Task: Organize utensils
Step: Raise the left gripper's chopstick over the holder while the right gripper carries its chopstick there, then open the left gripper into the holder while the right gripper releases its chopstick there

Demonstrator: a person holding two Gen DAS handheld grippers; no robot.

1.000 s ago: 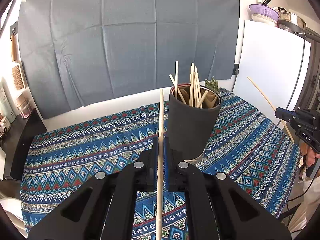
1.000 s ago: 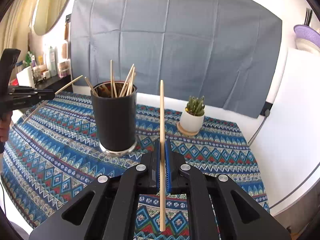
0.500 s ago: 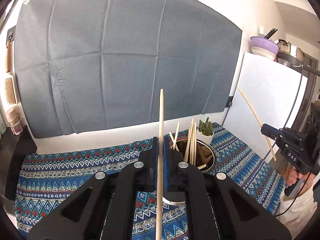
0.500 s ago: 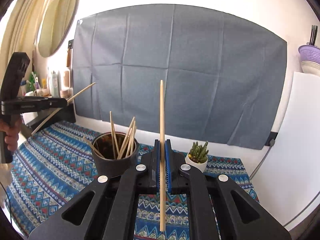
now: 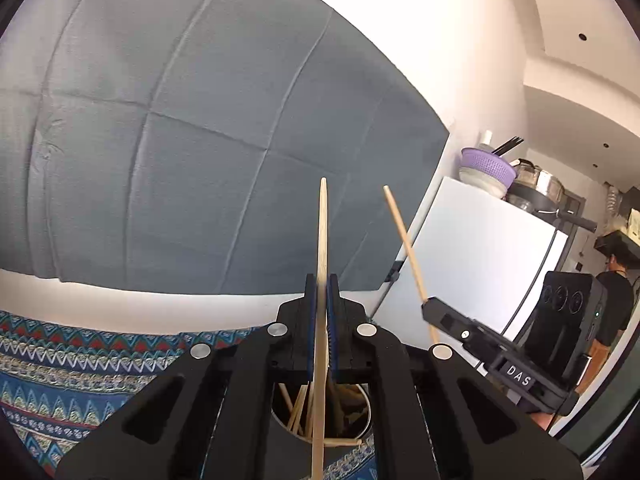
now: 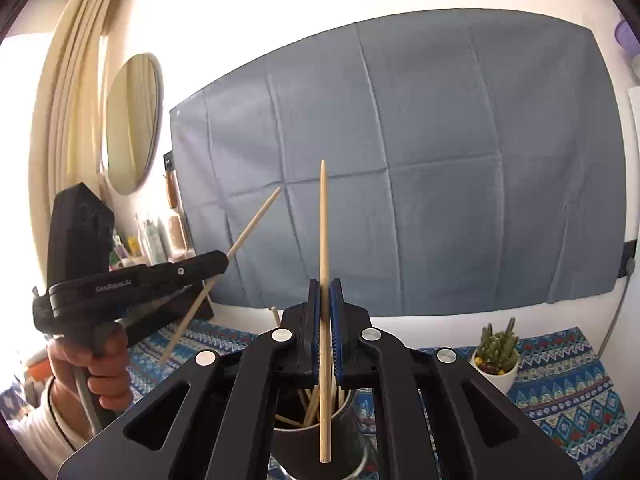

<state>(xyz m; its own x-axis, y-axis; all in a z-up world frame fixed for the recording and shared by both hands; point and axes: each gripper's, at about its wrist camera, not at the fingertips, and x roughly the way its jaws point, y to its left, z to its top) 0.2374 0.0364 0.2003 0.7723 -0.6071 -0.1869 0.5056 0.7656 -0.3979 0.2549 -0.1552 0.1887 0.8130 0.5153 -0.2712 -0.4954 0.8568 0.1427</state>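
My left gripper (image 5: 321,292) is shut on a wooden chopstick (image 5: 321,240) that stands upright. Its lower end hangs over the mouth of the black utensil cup (image 5: 320,416), which holds several chopsticks. My right gripper (image 6: 325,296) is shut on another upright chopstick (image 6: 323,232), also above the cup (image 6: 316,420). The right gripper also shows in the left wrist view (image 5: 430,304) with its chopstick (image 5: 404,240). The left gripper shows in the right wrist view (image 6: 218,262) with its chopstick (image 6: 256,220).
A patterned blue tablecloth (image 5: 60,360) covers the table. A small potted succulent (image 6: 496,356) stands to the right of the cup. A grey cloth (image 6: 400,160) hangs on the wall behind. A white fridge (image 5: 480,260) stands at the right.
Both grippers have risen and moved in over the cup, each still holding its chopstick. The cup has dropped to the bottom of both views.
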